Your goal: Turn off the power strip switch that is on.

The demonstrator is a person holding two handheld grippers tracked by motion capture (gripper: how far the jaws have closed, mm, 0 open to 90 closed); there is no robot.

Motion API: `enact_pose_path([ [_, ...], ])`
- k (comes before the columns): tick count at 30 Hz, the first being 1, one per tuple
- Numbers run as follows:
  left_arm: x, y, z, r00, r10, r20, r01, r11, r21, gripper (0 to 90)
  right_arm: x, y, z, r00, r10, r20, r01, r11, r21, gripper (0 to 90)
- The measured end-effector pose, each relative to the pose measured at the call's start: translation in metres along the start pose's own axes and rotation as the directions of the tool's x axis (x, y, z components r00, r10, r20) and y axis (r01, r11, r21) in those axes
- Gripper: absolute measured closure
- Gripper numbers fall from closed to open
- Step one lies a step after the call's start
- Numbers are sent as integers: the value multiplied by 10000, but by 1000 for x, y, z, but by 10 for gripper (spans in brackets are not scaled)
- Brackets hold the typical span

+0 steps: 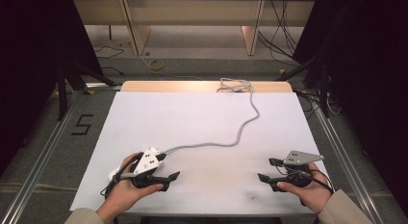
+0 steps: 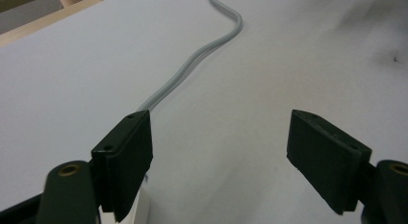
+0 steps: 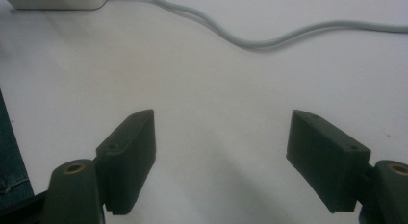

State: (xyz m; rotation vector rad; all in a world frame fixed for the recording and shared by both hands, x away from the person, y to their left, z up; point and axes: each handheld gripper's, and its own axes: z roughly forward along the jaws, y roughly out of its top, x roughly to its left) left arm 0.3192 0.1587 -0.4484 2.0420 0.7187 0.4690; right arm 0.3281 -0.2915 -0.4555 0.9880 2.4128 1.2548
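A grey double cable (image 1: 235,137) winds from a loose coil (image 1: 234,84) at the table's back edge down to my left gripper (image 1: 168,166). It ends at a white box (image 3: 57,0), which the left hand and gripper mostly cover in the high view. In the left gripper view the cable (image 2: 192,65) runs away from beside the left jaw, and a white corner (image 2: 142,209) shows under that jaw. My left gripper (image 2: 221,120) is open and empty. At the front right my right gripper (image 1: 268,169) (image 3: 223,118) is also open, with bare table between its jaws.
A white sheet (image 1: 202,118) covers the table, with a wooden strip (image 1: 192,86) along its back edge. A small dark smudge (image 1: 250,196) marks the front. Metal rails (image 1: 43,152) flank the table, and a "5" (image 1: 82,124) is taped on the floor at left.
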Motion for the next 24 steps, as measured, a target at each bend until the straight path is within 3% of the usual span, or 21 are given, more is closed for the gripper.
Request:
enact_pose_path([
  [24,1,-1,6,9996,269,-12,-269,9992,305,221,-2,0,1,10000,-91,-21,91,9999,69,260],
])
